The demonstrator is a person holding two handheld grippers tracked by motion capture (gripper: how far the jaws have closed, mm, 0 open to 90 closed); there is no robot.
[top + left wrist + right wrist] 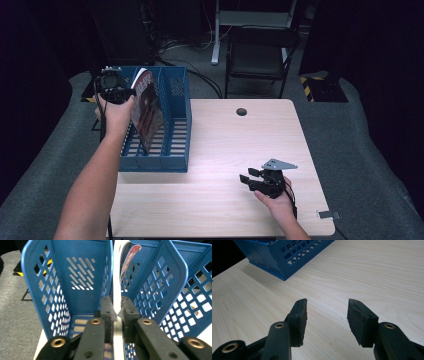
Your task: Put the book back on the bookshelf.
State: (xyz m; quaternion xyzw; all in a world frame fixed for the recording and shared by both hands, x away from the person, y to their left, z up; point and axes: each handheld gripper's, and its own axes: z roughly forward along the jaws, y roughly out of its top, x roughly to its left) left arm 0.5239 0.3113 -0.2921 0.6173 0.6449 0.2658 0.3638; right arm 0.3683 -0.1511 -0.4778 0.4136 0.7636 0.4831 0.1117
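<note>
Setting: dark room, grey carpet, a black folding chair [260,57] and loose cables behind; a pale wood-grain worktop [225,150] with a round cable hole [241,111] near its far edge.

Item 1: blue plastic file rack [172,130], perforated walls, slatted floor, upright dividers forming compartments; stands on the left part of the worktop, reaching its left edge. In the left gripper view two compartments flank the held item; the one on the left of that view shows bare slats at its floor.

Item 2: magazine [146,107], glossy, dark red cover, white page edge. Stands tilted inside the rack, lower edge down on the slats, top corner rising above the rack's rim beside a divider.

Item 3: left gripper [117,315], raised at the rack's far left end. Jaws nearly together, pads pressed on both faces of the magazine's thin edge; nothing else in the grip.

Item 4: right gripper [327,317], low over the bare worktop near its front right, well apart from the rack. Jaws stand apart, nothing between the pads.
</note>
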